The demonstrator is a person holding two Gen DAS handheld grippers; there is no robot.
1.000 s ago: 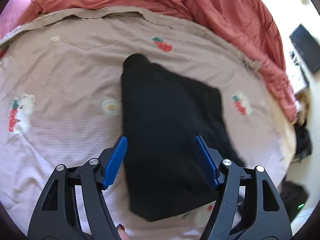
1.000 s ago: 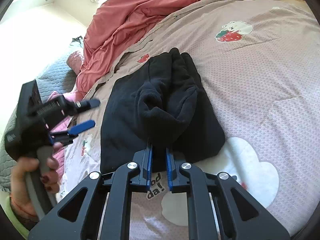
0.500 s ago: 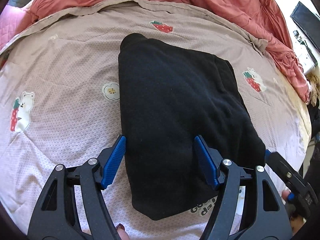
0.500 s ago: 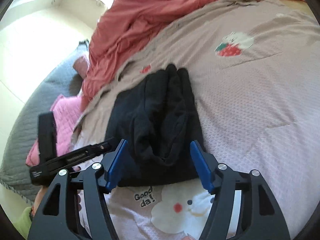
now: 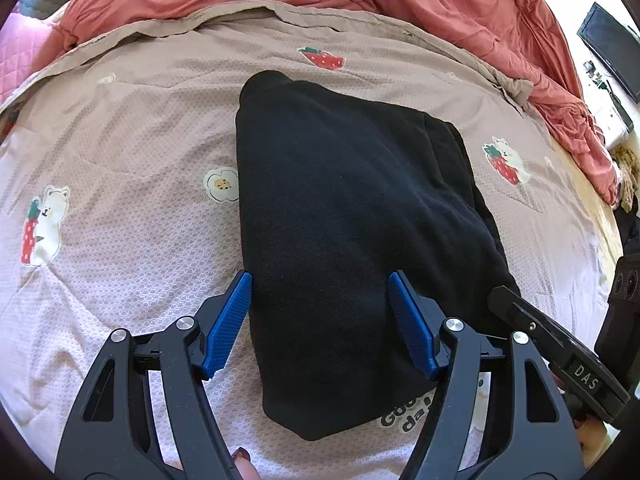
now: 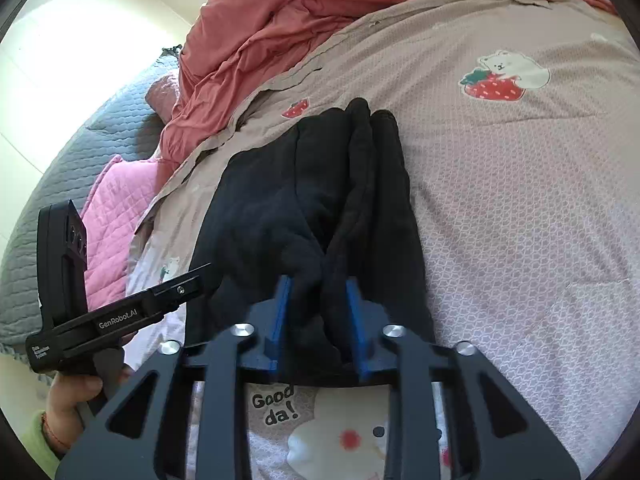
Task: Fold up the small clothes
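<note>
While the folded black fleece garment (image 6: pixel 320 208) lies flat on my taupe quilted bedspread with strawberry-and-bear prints (image 6: pixel 520 200), its near hem bunches up between the blue pads of my right claw (image 6: pixel 320 316). A second ago that claw was pinched tight on this edge, half a second ago it stood wide, and its jaws have just been closing again; now the pads press a thick roll of fleece, so I hold the garment anew, a little further along. My left claw (image 5: pixel 320 320) hangs spread over the near part of the cloth, its pads on either side and gripping nothing, as it did a second ago. I judge that the regrip readies the next fold or a straightening tug. Beyond the garment the rumpled coral duvet (image 6: pixel 280 20) lies heaped.
</note>
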